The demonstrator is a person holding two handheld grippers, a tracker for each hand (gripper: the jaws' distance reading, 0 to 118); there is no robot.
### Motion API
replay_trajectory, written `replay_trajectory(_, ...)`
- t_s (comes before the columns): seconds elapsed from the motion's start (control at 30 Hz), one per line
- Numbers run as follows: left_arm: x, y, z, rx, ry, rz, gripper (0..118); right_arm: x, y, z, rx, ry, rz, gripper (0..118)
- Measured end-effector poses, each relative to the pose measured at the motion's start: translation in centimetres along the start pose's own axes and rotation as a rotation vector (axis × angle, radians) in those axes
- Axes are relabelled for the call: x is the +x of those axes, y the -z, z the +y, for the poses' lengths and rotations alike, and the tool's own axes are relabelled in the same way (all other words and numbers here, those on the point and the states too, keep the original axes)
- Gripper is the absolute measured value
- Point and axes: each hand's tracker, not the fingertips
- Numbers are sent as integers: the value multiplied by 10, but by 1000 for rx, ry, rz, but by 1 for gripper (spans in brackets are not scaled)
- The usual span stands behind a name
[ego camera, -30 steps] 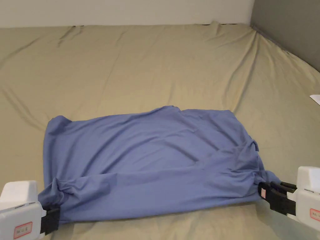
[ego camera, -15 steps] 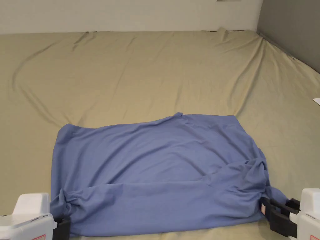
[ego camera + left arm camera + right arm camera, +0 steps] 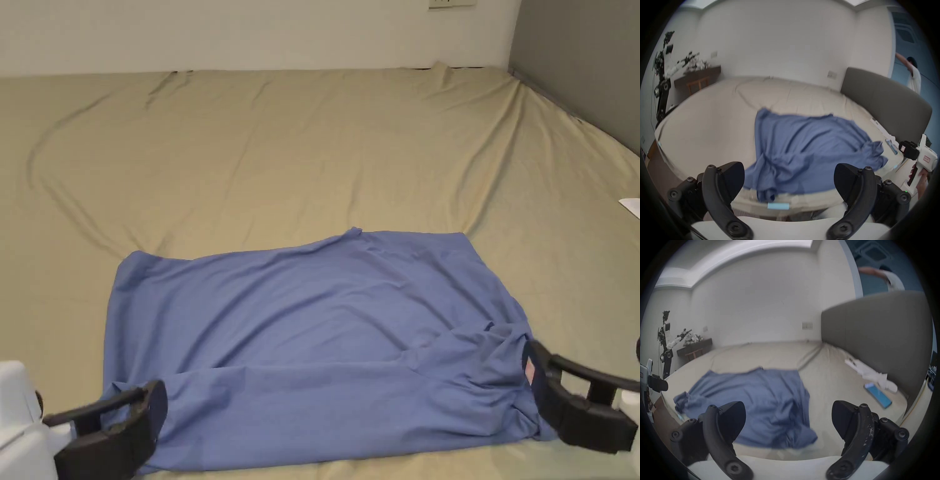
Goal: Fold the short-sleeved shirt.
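Note:
A blue short-sleeved shirt (image 3: pixel 319 337) lies folded into a wide rectangle on the beige bed sheet (image 3: pixel 300 144), with a rumpled fold along its near edge. My left gripper (image 3: pixel 125 415) stands open at the shirt's near left corner, holding nothing. My right gripper (image 3: pixel 565 394) stands open at the bunched near right corner. In the left gripper view the shirt (image 3: pixel 802 149) lies just beyond the spread jaws of the left gripper (image 3: pixel 789 178). In the right gripper view the shirt (image 3: pixel 756 399) sits ahead of the right gripper (image 3: pixel 788 418), whose jaws are wide apart.
A grey headboard (image 3: pixel 575 56) borders the bed on the right, a white wall at the back. A phone (image 3: pixel 877 395) and white items (image 3: pixel 867 371) lie on the sheet beside the headboard. A person (image 3: pixel 913 76) stands behind it. A wooden table (image 3: pixel 696 79) is far left.
Both grippers were shut on the shirt's near corners; both have let go and now stand open, drawn slightly back. The shirt has settled flat on the bed.

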Motion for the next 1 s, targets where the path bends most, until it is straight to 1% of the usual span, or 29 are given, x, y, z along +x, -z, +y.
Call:
replay_trajectory(0.03, 5, -4, 5, 45, 24, -5, 110, -4, -3, 8, 44, 3, 5, 110)
replay_trajectory(0.07, 9, -8, 10, 96, 33, -11, 106, -9, -5, 16, 70, -5, 19, 110)
replay_trajectory(0.1, 14, -10, 15, 124, 35, -17, 94, -15, -8, 23, 106, -12, 26, 109)
replay_trajectory(0.13, 16, -10, 18, 141, 26, -21, 76, -19, -10, 29, 132, -29, 36, 104)
replay_trajectory(0.17, 17, -8, 22, 141, -20, -32, 40, -24, -13, 33, 165, -66, 61, 88)
replay_trajectory(0.2, 17, -2, 25, 120, -77, -32, 1, -30, -15, 35, 200, -108, 77, 48)
replay_trajectory(0.23, 16, 4, 27, 113, -107, -3, 0, -36, -15, 37, 196, -135, 71, 3)
replay_trajectory(0.27, 15, 9, 28, 118, -141, 8, 0, -41, -11, 37, 186, -150, 72, 2)
replay_trajectory(0.3, 20, 14, 31, 70, -55, 31, 0, -53, -11, 39, 212, -187, 13, 2)
replay_trajectory(0.33, 27, 17, 30, 106, 32, 92, 0, -59, -8, 42, 190, -199, 5, 2)
replay_trajectory(0.37, 33, 23, 31, 152, 91, 137, 0, -63, -5, 44, 181, -193, 35, 2)
replay_trajectory(0.4, 34, 29, 34, 154, 114, 168, 0, -59, 0, 41, 181, -181, 65, 2)
replay_trajectory(0.47, 29, 43, 45, 75, 153, 167, 0, -65, 6, 45, 164, -149, 79, 2)
replay_trajectory(0.5, 26, 52, 50, 65, 119, 146, 0, -68, 9, 47, 165, -150, 79, 2)
replay_trajectory(0.57, 10, 67, 59, 63, 23, 103, 0, -62, 14, 43, 165, -148, 81, 2)
replay_trajectory(0.6, 1, 78, 65, 35, -23, 103, 0, -62, 19, 46, 157, -144, 85, 2)
replay_trajectory(0.63, -6, 88, 72, 26, -39, 113, 0, -62, 23, 47, 154, -141, 87, 2)
replay_trajectory(0.67, -13, 100, 79, 15, -25, 137, 0, -56, 28, 44, 150, -134, 87, 2)
replay_trajectory(0.73, -23, 123, 91, 15, 47, 201, 0, -54, 42, 46, 139, -131, 81, 2)
replay_trajectory(0.8, -37, 154, 108, -30, 50, 190, 2, -48, 58, 47, 117, -114, 85, 2)
replay_trajectory(0.83, -44, 169, 115, -81, 44, 175, 20, -46, 67, 48, 105, -98, 94, 2)
replay_trajectory(0.87, -52, 189, 121, -141, 50, 134, 51, -44, 76, 50, 96, -81, 97, 2)
replay_trajectory(0.9, -60, 212, 127, -225, 61, 101, 99, -44, 86, 52, 91, -72, 99, 2)
replay_trajectory(0.93, -63, 234, 129, -304, 76, 106, 118, -42, 93, 51, 88, -70, 101, 2)
replay_trajectory(0.97, -66, 249, 132, -311, 104, 107, 113, -42, 101, 51, 87, -69, 101, 2)
replay_trajectory(1.0, -69, 266, 134, -365, 148, 119, 105, -43, 109, 52, 86, -76, 101, 2)
